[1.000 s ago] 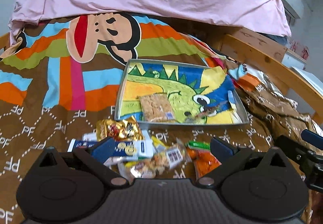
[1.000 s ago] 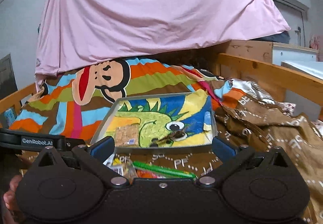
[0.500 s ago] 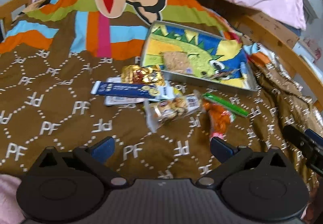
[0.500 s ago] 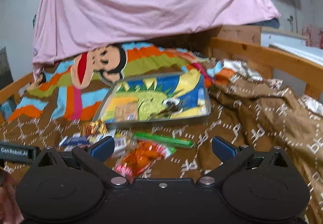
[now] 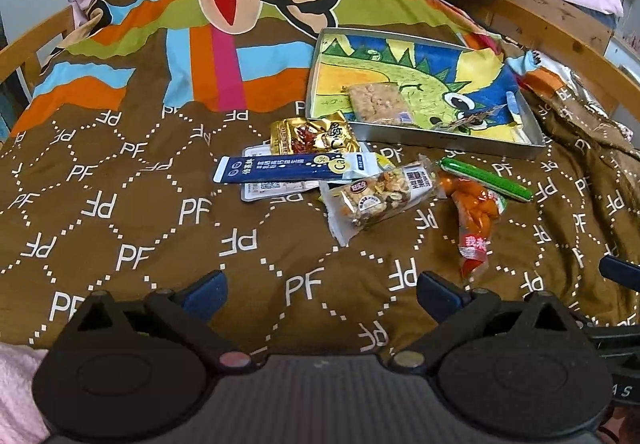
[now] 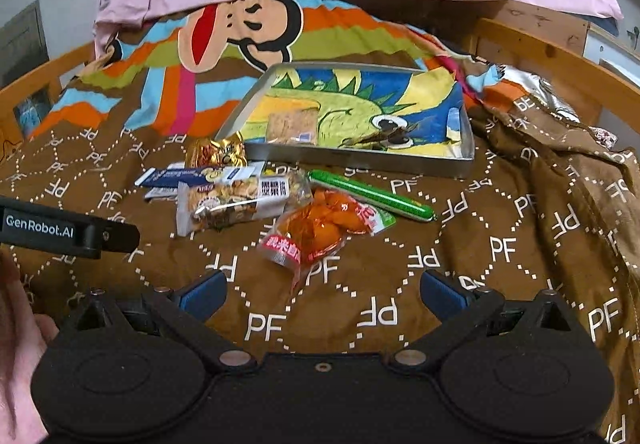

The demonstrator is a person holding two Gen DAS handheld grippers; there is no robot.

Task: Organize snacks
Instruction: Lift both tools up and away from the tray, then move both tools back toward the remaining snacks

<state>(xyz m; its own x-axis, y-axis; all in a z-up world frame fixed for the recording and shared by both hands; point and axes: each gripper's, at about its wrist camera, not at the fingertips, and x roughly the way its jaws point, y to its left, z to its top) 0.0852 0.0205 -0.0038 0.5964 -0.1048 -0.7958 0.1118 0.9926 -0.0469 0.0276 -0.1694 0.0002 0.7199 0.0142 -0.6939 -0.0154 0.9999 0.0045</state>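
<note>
Both grippers, left gripper (image 5: 322, 290) and right gripper (image 6: 322, 290), are pulling back, jaws spread, empty; six snacks (image 5: 380, 192) lying loose, two in the tray (image 5: 448, 136).

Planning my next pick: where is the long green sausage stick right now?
The long green sausage stick lies on the brown blanket just in front of the metal dinosaur tray, touching the orange snack pouch, right of centre in both views.

white packet (image 5: 272, 188) mostly hidden under blue stick (image 5: 296, 167)
</note>
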